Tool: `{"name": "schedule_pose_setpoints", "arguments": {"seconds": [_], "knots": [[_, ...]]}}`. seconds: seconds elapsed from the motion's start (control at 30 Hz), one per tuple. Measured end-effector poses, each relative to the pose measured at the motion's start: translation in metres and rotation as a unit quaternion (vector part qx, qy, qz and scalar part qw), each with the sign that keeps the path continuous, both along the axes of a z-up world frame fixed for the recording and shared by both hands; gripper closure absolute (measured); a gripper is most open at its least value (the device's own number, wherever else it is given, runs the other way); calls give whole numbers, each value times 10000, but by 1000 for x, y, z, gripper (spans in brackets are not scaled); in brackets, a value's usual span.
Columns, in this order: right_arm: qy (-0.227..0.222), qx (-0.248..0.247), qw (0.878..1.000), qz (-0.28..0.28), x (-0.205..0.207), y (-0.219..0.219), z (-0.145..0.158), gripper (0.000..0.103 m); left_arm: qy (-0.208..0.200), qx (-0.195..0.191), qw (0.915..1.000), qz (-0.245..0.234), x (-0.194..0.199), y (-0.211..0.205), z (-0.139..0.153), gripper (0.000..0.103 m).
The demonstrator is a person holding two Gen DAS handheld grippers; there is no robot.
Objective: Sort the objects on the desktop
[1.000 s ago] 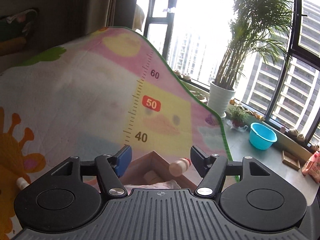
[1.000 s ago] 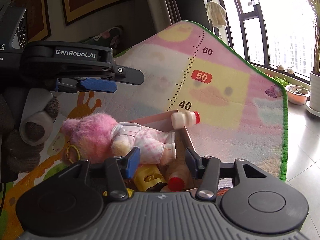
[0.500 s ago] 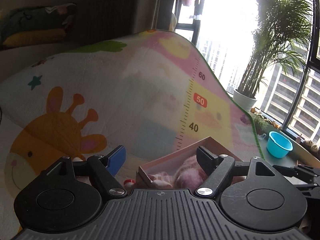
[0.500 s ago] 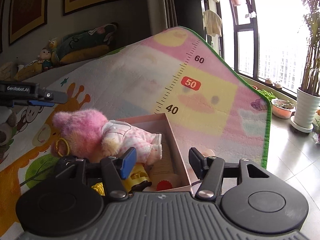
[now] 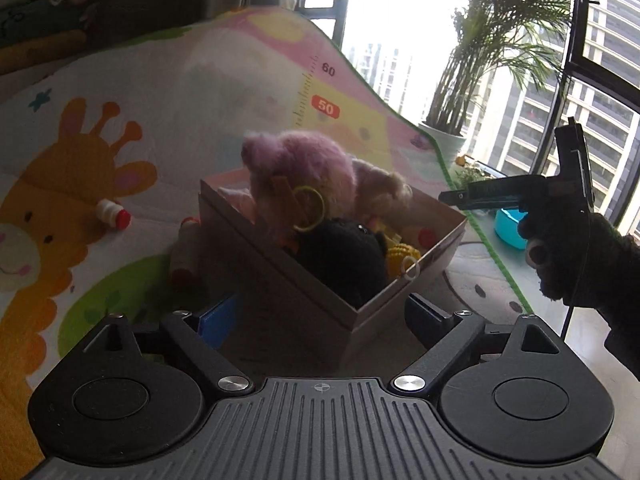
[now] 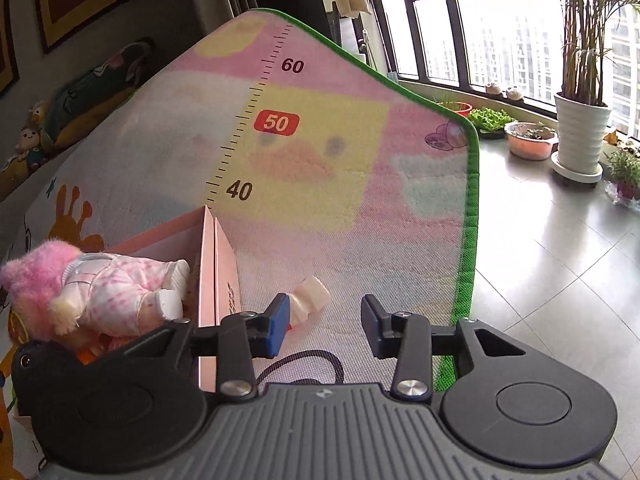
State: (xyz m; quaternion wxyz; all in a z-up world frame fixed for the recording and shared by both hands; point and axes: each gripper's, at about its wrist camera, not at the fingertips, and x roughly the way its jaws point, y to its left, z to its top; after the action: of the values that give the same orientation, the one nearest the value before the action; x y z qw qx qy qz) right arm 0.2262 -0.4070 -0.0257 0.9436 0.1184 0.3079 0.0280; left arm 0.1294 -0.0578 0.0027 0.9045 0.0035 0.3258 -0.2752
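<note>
A pink cardboard box (image 5: 400, 296) stands on the play mat and holds a pink plush doll (image 5: 304, 176), a black plush (image 5: 340, 256) and yellow toys (image 5: 402, 256). My left gripper (image 5: 320, 316) is open and empty, straddling the box's near corner. Small white bottles with red caps lie on the mat left of the box, one in the open (image 5: 112, 214) and another (image 5: 186, 256) against the box wall. My right gripper (image 6: 324, 326) is open and empty, just right of the box (image 6: 218, 264), with a small white bottle (image 6: 310, 298) lying on the mat by its left finger. The doll (image 6: 92, 288) shows there too.
The colourful play mat (image 6: 320, 160) ends at a green edge (image 6: 472, 208), with tiled floor to the right. Potted plants (image 6: 578, 132) line the window sill. A blue basin (image 5: 510, 228) sits on the floor. A black cord (image 6: 320, 362) lies under my right gripper.
My left gripper has pulled back and turned, so the whole box now shows in front of it. My right gripper has shifted right off the box, over the bottle on the mat.
</note>
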Motion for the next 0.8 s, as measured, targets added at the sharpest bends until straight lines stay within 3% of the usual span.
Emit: {"name": "schedule_pose_setpoints", "arguments": {"seconds": [0.57,0.7,0.8], "knots": [[292,323,9973,599,66,-3,-42,63,809,22,9967,-51,-2,-23,-8,8],[143,158,9984,517,56,-2,-41,78,933,41,9956,29,-1,-23,-11,7],[43,187,9991,372,41,-8,-34,78,1028,35,9947,78,-2,-23,-14,7]]}}
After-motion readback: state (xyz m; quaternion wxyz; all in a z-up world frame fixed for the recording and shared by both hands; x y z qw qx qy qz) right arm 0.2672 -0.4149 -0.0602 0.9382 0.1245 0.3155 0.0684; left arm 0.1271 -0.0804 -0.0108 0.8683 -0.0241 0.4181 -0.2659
